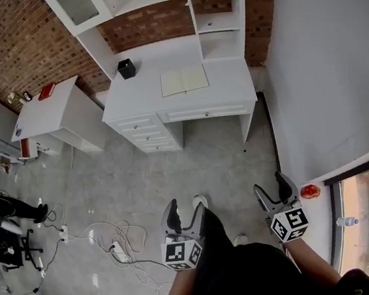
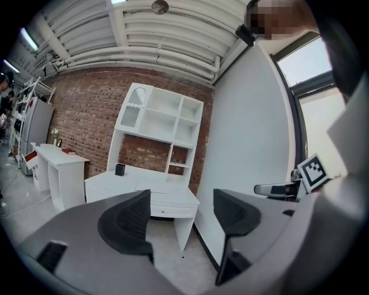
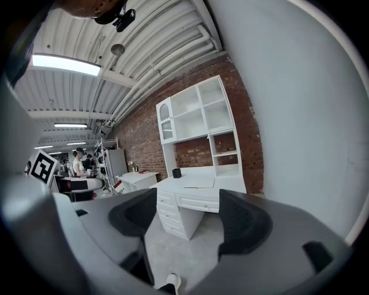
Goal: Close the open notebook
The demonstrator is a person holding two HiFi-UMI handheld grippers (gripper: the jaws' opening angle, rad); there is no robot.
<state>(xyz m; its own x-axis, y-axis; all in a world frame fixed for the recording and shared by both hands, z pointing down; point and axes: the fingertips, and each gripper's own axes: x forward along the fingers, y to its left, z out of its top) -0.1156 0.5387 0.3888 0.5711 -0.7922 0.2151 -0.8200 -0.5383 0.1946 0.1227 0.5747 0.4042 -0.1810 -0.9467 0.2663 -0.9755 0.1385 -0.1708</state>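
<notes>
A: Which step are we at w/ the notebook?

B: Approach, by my read. Nothing's touched yet. It lies open & flat, pages up, on the white desk in the upper centre of the head view, just right of a black cup. The grippers are well apart from it, w/ bare floor between.

A: Tongs?

B: Left gripper is at bottom centre, right gripper at bottom right. Both are spread wide w/ nothing btwn the jaws. Each gripper view shows only desk & floor thru the gap.

A: So next?

B: Prob. close the distance to the desk first; it looks out of reach from here. Then one gripper has to catch the outer edge of one half & swing it over onto the other. The 2nd gripper could pin the resting half so the book doesn't slide.

A: Which half to lift?

B: Can't tell. The spine runs roughly top-to-bottom in frame, and both halves look alike and too small to judge.

A: Risks?

B: Thin paper, so it might lift a single leaf, not the cover. There are cables on the floor at lower left, off the straight path tho.
</notes>
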